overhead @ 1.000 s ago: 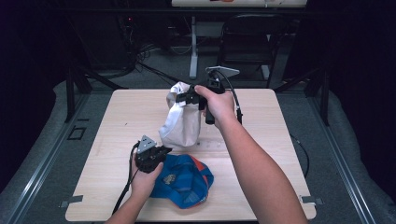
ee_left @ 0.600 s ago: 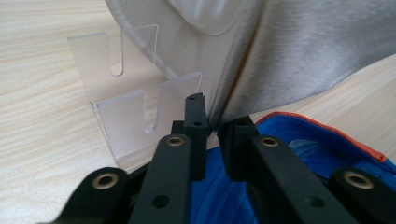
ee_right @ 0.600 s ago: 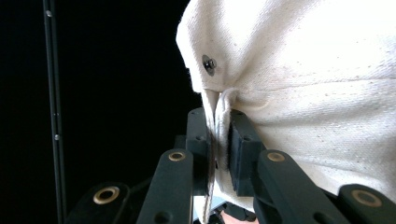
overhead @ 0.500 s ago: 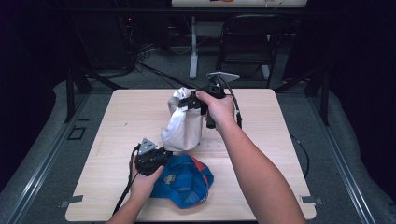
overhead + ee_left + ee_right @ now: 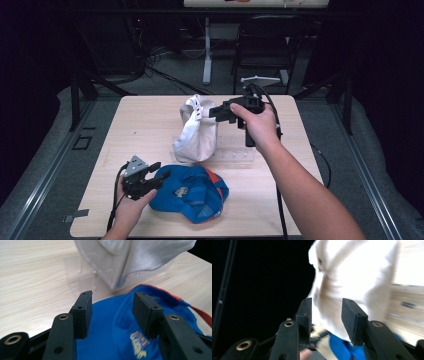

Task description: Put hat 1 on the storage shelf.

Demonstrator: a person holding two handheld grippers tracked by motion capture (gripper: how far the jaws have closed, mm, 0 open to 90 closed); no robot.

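The white cap was smeared by motion blur in the right gripper view, so its stitching and eyelets could not be read. In the left gripper view its crown ran off the top edge. The yellow emblem on the blue cap was blurred and partly covered by a jaw; its lettering was illegible. The clear plastic stand was faint in the high view, possibly a tray, its far part hidden behind the white cap.
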